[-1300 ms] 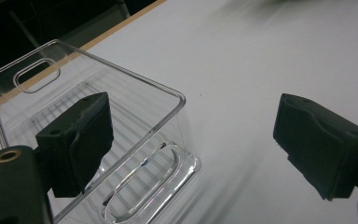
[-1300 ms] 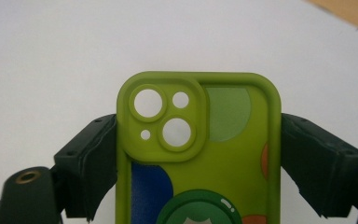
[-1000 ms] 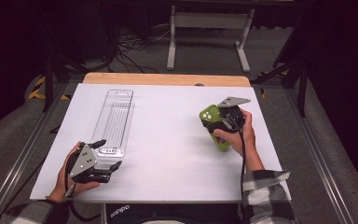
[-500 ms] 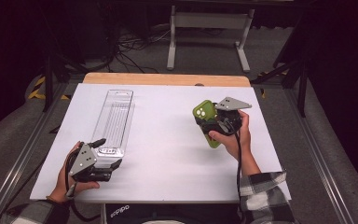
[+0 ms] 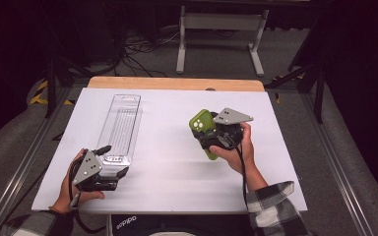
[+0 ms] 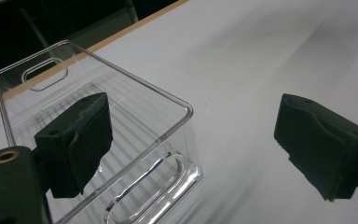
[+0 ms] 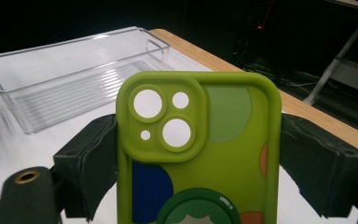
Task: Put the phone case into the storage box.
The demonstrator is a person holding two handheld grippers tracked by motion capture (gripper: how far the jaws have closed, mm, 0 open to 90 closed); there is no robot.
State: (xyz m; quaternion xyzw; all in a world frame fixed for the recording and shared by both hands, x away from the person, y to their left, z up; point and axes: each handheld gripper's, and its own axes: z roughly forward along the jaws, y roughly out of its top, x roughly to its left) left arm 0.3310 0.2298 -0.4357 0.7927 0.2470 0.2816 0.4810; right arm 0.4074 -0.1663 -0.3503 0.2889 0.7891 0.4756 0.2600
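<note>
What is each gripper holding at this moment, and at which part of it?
The right gripper clamps the green phone case by its two long side edges. The left gripper is open, holding nothing.

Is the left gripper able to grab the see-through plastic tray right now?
Probably yes: the left gripper has open jaws right at the near end of the clear plastic tray, with nothing in between.

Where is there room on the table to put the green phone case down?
Widest bare patch: between the clear tray and the green phone case. Also bare along the far wooden edge. Crowded at the tray's near end, by the left tool.
</note>
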